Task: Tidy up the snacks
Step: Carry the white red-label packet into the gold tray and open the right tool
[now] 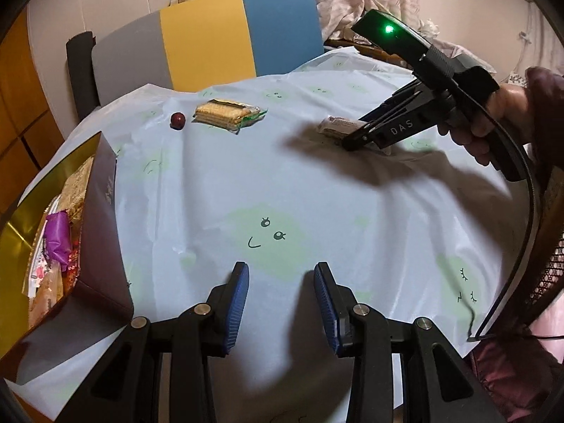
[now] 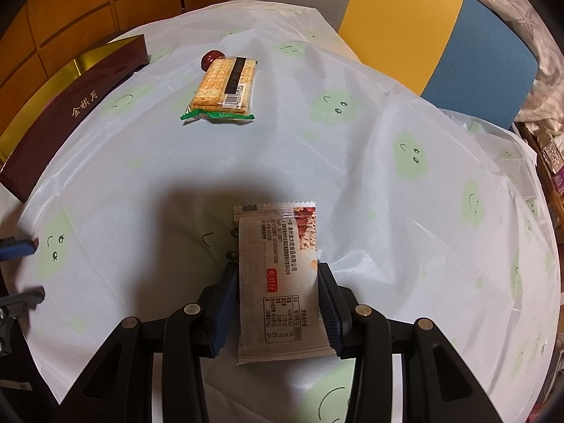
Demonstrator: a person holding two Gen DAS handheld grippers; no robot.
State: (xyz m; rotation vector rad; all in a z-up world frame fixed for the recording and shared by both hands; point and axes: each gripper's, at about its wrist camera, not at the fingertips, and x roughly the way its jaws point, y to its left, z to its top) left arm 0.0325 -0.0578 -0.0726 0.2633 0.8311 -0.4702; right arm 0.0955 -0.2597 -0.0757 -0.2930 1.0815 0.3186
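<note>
A white snack packet [image 2: 278, 282] with printed text lies flat on the tablecloth. My right gripper [image 2: 276, 278] is shut on it, one blue pad against each long side. In the left wrist view the same right gripper [image 1: 356, 139] angles down onto the snack packet [image 1: 336, 126]. My left gripper [image 1: 282, 282] is open over bare cloth with nothing between its fingers; its fingertips [image 2: 21, 246] show at the left edge of the right wrist view. A cracker packet [image 1: 225, 114] [image 2: 224, 88] and a red date [image 1: 177, 120] [image 2: 211, 58] lie farther off.
A dark box [image 1: 102, 211] [image 2: 70, 105] with a gold lining stands at the table's left edge and holds several wrapped snacks. A grey, yellow and blue chair back [image 1: 208, 35] rises behind the table. A person's hand [image 1: 493, 116] grips the right tool, its cable trailing.
</note>
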